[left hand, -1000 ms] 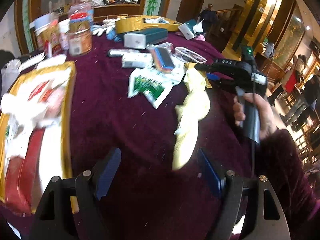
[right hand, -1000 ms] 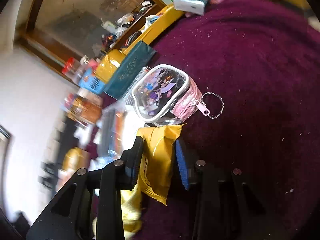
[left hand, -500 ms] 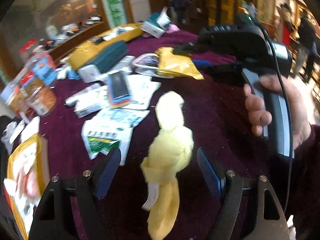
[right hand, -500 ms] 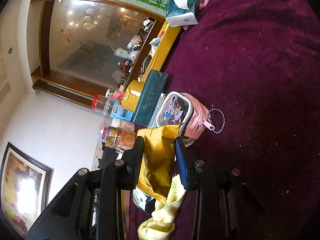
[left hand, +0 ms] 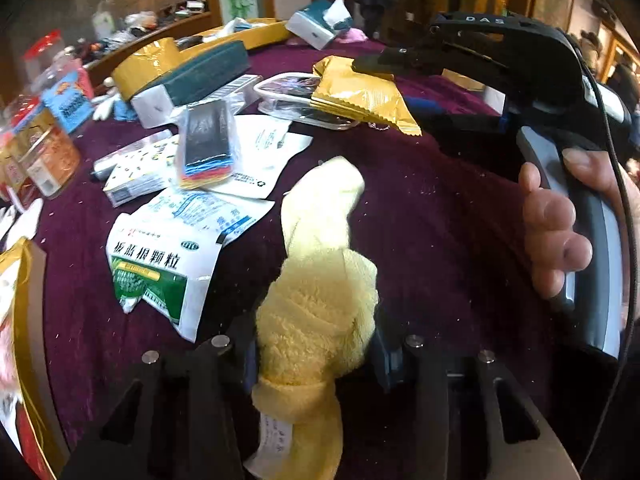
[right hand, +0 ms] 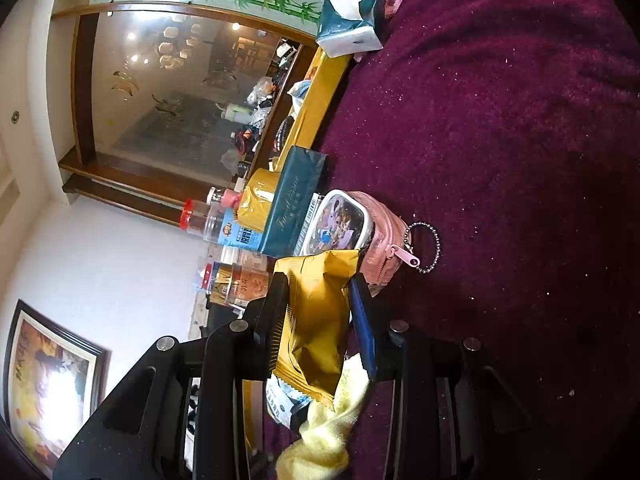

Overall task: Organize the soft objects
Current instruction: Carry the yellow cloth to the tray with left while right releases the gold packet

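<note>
Table (left hand: 460,208) w/ dark red velvet cloth, cluttered: boxes, sachets, pink pouch (right hand: 380,236). Yellow towel (left hand: 320,280), fluffy, bunched lengthwise, lies on the cloth near the front edge, running away from the L gripper (left hand: 316,344). L jaws have just been closing; pads now press the towel's thick middle fold, tag end hanging below. Judged light, very soft, non-slip, not fragile; will sag both sides, so mid-bunch hold seems best. R gripper (right hand: 320,304), narrow gap, clamps a gold foil packet (right hand: 316,320): thin, crinkly, likely slick; gripped across its middle.
</note>
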Demonstrator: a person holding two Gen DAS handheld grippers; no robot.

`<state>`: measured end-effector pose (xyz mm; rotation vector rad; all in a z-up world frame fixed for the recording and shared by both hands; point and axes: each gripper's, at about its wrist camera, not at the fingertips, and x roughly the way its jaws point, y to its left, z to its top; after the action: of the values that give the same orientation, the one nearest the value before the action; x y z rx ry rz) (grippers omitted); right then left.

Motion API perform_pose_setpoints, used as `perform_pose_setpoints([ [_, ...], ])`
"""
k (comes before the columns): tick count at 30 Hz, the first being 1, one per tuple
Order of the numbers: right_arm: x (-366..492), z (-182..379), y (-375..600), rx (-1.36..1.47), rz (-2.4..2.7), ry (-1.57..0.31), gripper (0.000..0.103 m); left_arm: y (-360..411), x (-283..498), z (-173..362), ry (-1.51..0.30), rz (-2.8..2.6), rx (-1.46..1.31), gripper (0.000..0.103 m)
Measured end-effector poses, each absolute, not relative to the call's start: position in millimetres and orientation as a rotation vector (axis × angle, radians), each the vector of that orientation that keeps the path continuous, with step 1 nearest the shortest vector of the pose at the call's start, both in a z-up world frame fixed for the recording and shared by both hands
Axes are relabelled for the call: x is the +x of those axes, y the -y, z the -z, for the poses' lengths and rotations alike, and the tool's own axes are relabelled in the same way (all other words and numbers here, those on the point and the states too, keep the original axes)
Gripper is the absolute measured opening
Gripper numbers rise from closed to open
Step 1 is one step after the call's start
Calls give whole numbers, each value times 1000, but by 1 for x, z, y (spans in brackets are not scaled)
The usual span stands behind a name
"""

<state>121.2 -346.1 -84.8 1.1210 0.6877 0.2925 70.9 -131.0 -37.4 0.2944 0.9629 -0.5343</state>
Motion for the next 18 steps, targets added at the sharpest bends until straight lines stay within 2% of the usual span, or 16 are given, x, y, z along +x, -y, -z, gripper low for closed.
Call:
perform_pose_setpoints([
  [9,121,78,340,1062,-314,-680,30,112,29,13,-903,467,225,42],
  [18,116,55,280,926,-502,-734,31,-44,-17,-48,-791,279,32,42],
])
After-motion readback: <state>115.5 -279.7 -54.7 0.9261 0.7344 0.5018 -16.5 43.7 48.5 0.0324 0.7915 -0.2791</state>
